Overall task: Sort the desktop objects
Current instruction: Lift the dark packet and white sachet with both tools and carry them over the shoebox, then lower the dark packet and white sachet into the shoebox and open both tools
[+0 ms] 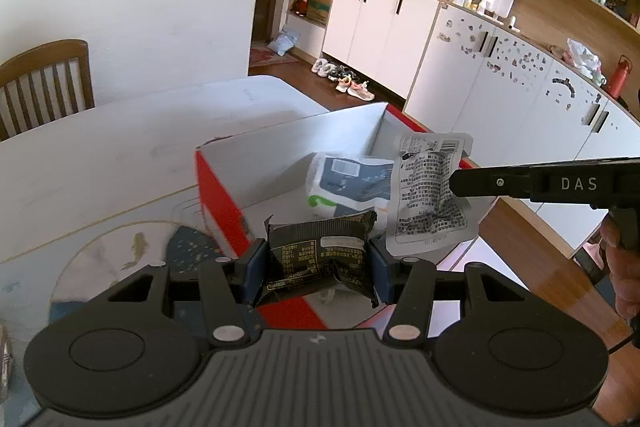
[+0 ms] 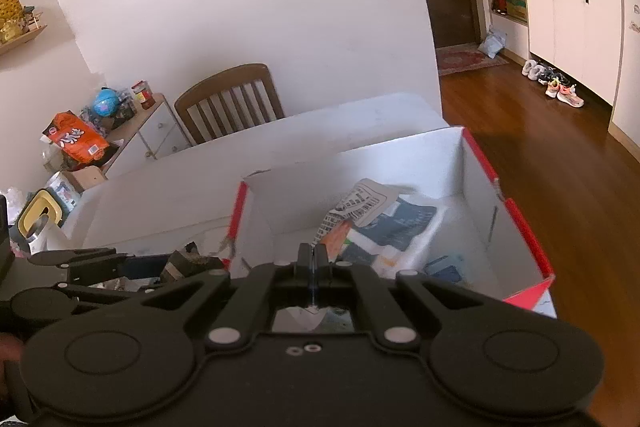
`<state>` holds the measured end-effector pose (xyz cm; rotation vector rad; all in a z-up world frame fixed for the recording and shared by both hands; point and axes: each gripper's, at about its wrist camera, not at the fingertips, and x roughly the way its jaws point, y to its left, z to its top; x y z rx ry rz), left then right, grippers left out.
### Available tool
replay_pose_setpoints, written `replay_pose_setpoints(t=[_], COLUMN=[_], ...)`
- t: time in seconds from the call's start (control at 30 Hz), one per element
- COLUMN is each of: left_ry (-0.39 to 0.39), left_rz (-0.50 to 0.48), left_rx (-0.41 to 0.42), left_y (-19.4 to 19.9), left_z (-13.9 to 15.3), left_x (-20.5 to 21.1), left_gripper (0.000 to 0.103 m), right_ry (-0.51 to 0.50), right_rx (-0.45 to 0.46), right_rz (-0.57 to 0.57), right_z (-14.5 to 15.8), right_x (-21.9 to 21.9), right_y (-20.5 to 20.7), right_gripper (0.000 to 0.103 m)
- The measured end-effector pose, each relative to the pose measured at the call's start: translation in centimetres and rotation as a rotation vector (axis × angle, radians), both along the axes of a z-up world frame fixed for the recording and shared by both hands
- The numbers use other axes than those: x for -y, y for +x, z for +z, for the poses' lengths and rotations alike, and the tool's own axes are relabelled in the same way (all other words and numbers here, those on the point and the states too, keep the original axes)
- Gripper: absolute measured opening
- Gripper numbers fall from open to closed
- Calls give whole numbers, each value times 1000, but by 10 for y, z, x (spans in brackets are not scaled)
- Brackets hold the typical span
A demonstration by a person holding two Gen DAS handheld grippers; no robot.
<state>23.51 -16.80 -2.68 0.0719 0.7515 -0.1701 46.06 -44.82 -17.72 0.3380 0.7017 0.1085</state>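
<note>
My left gripper (image 1: 316, 261) is shut on a black snack packet (image 1: 320, 255) and holds it over the near left corner of a red and white cardboard box (image 1: 216, 187). My right gripper (image 2: 314, 253) is shut on a white printed sachet (image 2: 356, 205) and holds it above the inside of the same box (image 2: 516, 211). In the left wrist view the sachet (image 1: 430, 199) hangs from the right gripper (image 1: 454, 183) over the box's right side. A white and blue tissue pack (image 1: 348, 183) lies inside the box, also in the right wrist view (image 2: 404, 227).
The box stands on a white table (image 1: 100, 163). A wooden chair (image 2: 232, 103) stands at the table's far side. A low side cabinet with an orange bag (image 2: 76, 141) stands to the left. White cupboards and shoes (image 1: 348, 83) line the wooden floor on the right.
</note>
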Motion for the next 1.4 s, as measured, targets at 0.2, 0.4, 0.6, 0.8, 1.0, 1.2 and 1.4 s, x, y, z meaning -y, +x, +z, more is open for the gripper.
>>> replay_pose_setpoints(t=[0.2,0.4,0.6,0.8,1.0,1.2,1.4], left_ry=[9,25,45,103,156,209,205], left_rz=[-10,-18,-21,-3,-8,2,34], left_rx=[-12,-17,-14,-44,-57,-60,-84], left_y=[16,35,54,81,103,118,130], left_z=[-5,-8,-15,-27,-37,-44,-52], left_x=[17,28,35,39,45,50,45], left_gripper=[52,52,52,52,52,52,52], right_ry=[7,4,-15,-29,-36,-30,-38], right_rx=[-12,-18,-32,-41,-58,-68,-82], right_rz=[0,17,50,81,111,136,168], right_z=[-6,-10,-14,-17,-23,-26,-29], right_x=[19,30,33,35,35,35,35], right_y=[1,3,8,14,20,25,30], right_gripper=[0,0,0,0,0,0,0])
